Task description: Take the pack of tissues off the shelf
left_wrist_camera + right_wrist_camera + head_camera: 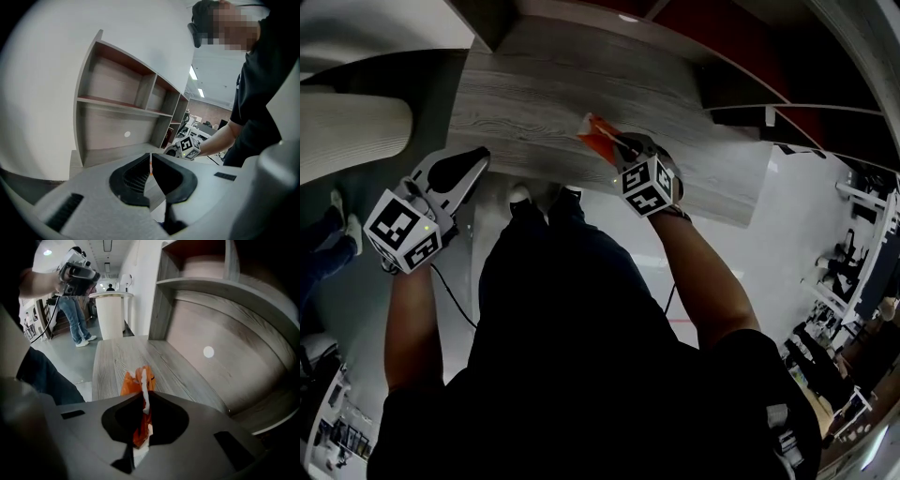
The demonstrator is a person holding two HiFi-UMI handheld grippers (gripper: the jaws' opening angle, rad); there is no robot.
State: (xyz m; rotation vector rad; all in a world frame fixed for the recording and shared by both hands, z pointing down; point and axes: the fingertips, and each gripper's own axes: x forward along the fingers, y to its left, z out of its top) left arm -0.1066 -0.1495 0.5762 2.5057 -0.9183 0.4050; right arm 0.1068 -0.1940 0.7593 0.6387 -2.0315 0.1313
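**A:** Where is the pack of tissues (pixel 131 380)?

**B:** In the right claw (pixel 143 397). Its jaws are closed tight on it. The orange wrapper with its white strip is pinched between the pads and sticks out past the tips.

**A:** Is it on the shelf (pixel 211 287)?

**B:** No. It hangs out over the grey wood-grain counter (pixel 112 362), in front of the shelf's back panel. The head view agrees: the orange pack sits at the tip of the right claw, above the counter's near half. Whether its lower end touches the counter, I cannot tell.

**A:** How does the right claw point?

**B:** Steeply downward, with its marker cube (pixel 645 185) facing up at the head camera.

**A:** And the left claw (pixel 150 157)?

**B:** Its jaws are pressed together with only a hairline slit between them, and nothing is gripped. In the head view it sits near the counter's left end, well apart from the pack and tilted slightly downward.

**A:** What does its own view look at?

**B:** The shelf with its boards and dividers. The person's right forearm reaches in beside it.

**A:** Anything else around?

**B:** In the right gripper view, a person in jeans (pixel 77 322) stands by a round white stand (pixel 111 315) beyond the counter's far end.
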